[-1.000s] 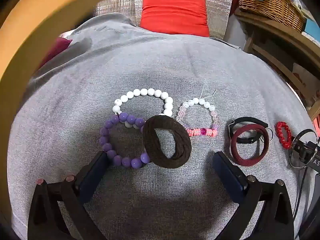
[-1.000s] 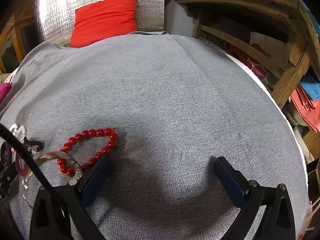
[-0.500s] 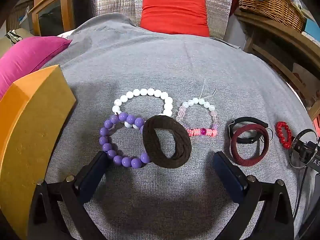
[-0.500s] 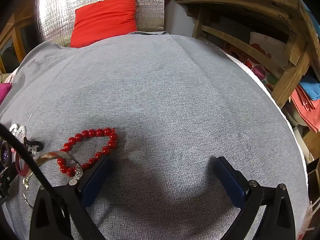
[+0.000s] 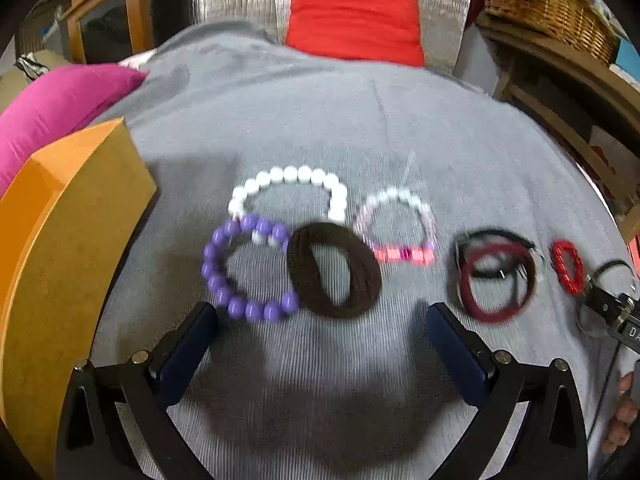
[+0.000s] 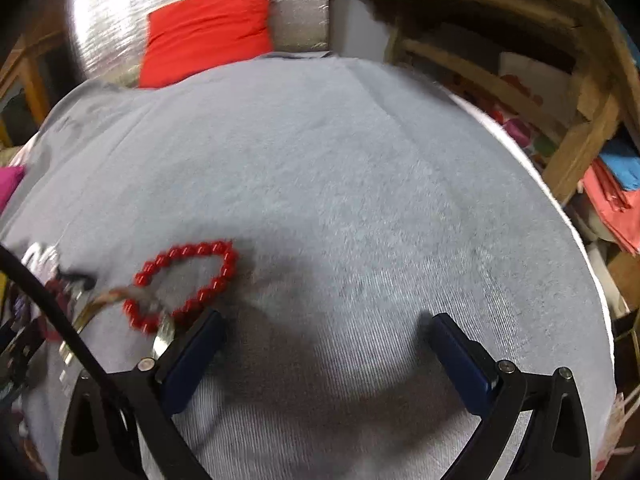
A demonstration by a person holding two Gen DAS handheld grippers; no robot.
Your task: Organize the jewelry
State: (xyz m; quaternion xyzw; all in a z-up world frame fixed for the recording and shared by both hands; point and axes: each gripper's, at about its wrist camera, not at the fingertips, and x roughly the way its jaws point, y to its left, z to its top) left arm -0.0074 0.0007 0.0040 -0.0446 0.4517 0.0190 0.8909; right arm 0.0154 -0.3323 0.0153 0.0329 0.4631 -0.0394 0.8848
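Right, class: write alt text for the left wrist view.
The open left gripper hovers over grey cloth before a row of bracelets: purple beads, a brown band, white beads. An orange box stands left.

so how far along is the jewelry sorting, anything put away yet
Nothing looks put away. The purple bracelet, white bracelet, brown band, pink bracelet and red bracelet all lie on the grey cloth. Left gripper and right gripper are open and empty. The orange box waits beside them.
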